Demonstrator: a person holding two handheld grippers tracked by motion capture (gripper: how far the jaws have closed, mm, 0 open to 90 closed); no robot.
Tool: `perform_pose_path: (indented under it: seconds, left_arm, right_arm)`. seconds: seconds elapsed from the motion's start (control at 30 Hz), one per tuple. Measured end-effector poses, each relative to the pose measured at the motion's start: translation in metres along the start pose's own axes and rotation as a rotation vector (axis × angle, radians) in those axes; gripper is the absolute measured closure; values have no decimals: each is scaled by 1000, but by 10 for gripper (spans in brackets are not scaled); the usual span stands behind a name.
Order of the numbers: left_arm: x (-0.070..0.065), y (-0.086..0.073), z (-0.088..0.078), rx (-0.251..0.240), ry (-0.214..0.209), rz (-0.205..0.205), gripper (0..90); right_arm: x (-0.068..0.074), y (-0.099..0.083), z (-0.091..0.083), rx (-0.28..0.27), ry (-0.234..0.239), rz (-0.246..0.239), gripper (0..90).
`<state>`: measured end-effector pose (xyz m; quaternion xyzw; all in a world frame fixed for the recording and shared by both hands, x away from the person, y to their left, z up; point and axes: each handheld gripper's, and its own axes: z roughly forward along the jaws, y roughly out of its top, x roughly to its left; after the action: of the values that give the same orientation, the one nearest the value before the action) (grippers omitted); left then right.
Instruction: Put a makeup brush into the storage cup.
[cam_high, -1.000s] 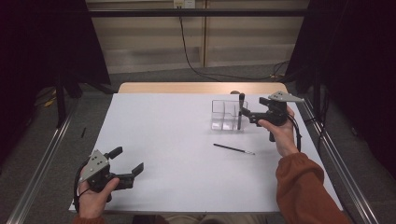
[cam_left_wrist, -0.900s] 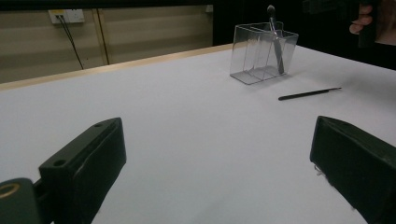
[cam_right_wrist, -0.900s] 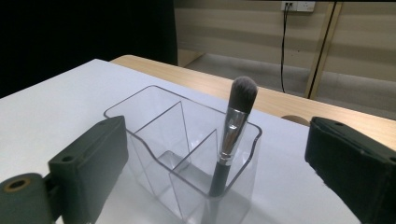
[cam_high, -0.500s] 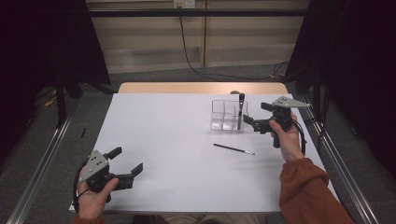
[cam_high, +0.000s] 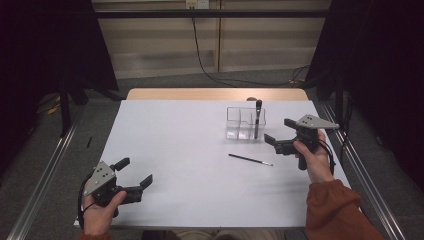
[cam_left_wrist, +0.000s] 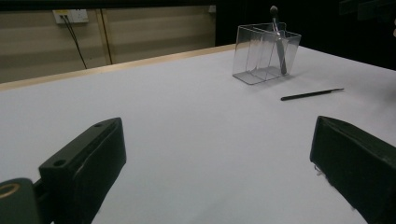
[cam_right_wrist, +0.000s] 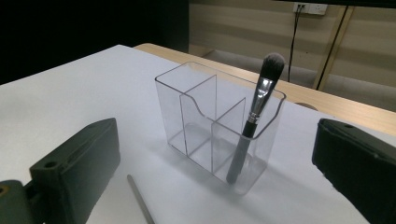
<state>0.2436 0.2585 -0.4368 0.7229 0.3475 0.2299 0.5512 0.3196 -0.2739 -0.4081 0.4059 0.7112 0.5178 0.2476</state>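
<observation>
Covering most of the scene, the white tabletop (cam_high: 200, 150) carries a clear organizer (cam_high: 245, 123) toward its far right, divided into compartments. Standing tilted in the organizer's right-hand compartment, as the high view has it, is a makeup brush (cam_right_wrist: 252, 121), bristles up and leaning against the rim. The right gripper (cam_high: 277, 142) sits just right of the organizer, held above the tabletop, its jaws spread wide and holding nothing; its own view looks straight at the organizer between them. The left gripper (cam_high: 135, 176) is at the near left corner, well apart from everything else, jaws likewise spread and empty. A thin black brush (cam_high: 250, 160) lies flat on the tabletop, near the organizer on the person's side and just left of the right gripper
</observation>
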Motion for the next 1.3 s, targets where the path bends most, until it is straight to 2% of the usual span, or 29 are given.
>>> perform_pose_path:
  seconds: [0.07,0.13,0.2,0.3,0.47,0.73,0.87,1.0,1.07,1.17,1.3]
  left_arm:
    - [-1,0,-1,1,-5,-6,36]
    - [-2,0,-1,8,4,1,35]
    - [-3,1,-2,4,3,3,36]
    - [-3,1,-2,-5,2,-2,35]
    - [-5,1,-4,1,4,1,35]
    - [-5,0,-7,-1,-5,8,35]
    - [-5,-1,-9,-5,-6,5,35]
    - [-7,0,-10,-7,-5,13,35]
    - [-7,0,-10,-7,-7,12,35]
    - [-7,0,-11,-9,-1,11,35]
    - [-6,1,-11,-9,-5,14,35]
  right_arm:
    - [1,-4,-4,-23,-8,8,29]
    - [3,-7,-8,-10,-11,6,28]
    - [7,-10,-13,-26,-12,13,29]
    - [14,-13,-21,-28,-17,-7,23]
    - [20,-19,-30,-36,-23,-5,20]
    - [25,-37,-46,-35,-43,5,20]
    - [29,-45,-59,-53,-68,21,19]
    - [31,-51,-68,-52,-69,47,20]
    - [31,-54,-72,-50,-74,32,20]
    - [32,-59,-76,-55,-79,53,19]
    - [32,-61,-76,-45,-62,31,18]
